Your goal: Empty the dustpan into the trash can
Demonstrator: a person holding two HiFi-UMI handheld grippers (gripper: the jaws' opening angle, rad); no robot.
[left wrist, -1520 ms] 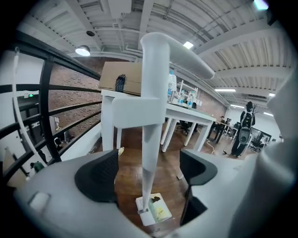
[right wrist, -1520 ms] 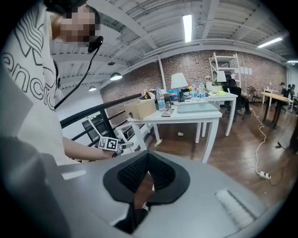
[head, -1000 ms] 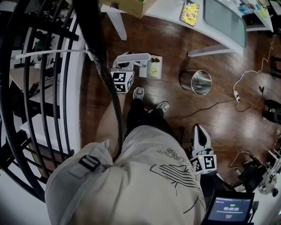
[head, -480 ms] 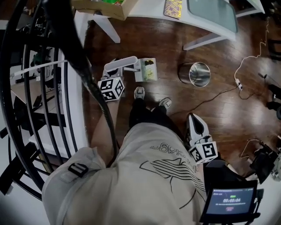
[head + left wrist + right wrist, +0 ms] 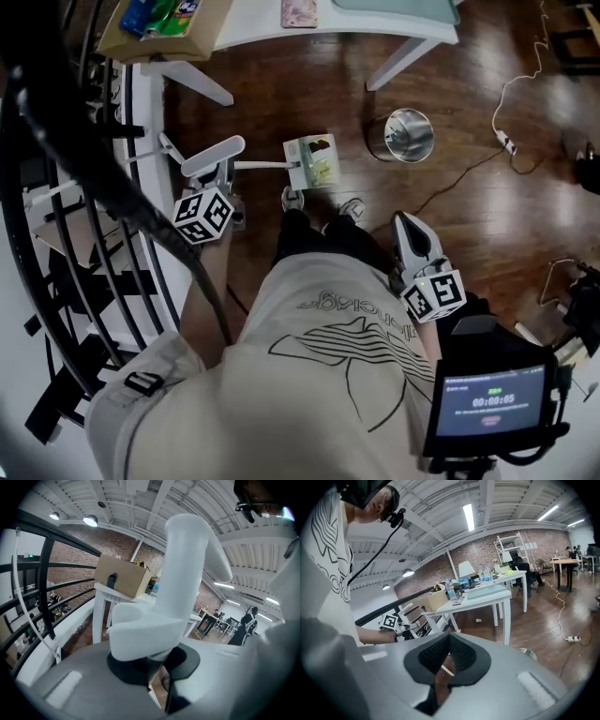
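**Fig. Stage of the task: dustpan in hand, not yet emptied.** The left gripper (image 5: 223, 183) is clamped on the white handle (image 5: 214, 155) of the dustpan (image 5: 312, 161). The pan end lies left of the trash can (image 5: 403, 136) in the head view, near it but apart from it, not over its mouth. Pale and dark scraps appear to be inside the pan, so the emptying is judged undone. Remaining steps are to bring the pan over the can's open mouth and tip it. The right gripper (image 5: 410, 225) hangs below the trash can in the head view, well apart from it, with its jaws closed on nothing.

Count: one dustpan, one trash can, two grippers, one white table (image 5: 309, 33) above the can, one cardboard box (image 5: 159, 23) on that table, and one cable (image 5: 469, 173) on the floor right of the can.
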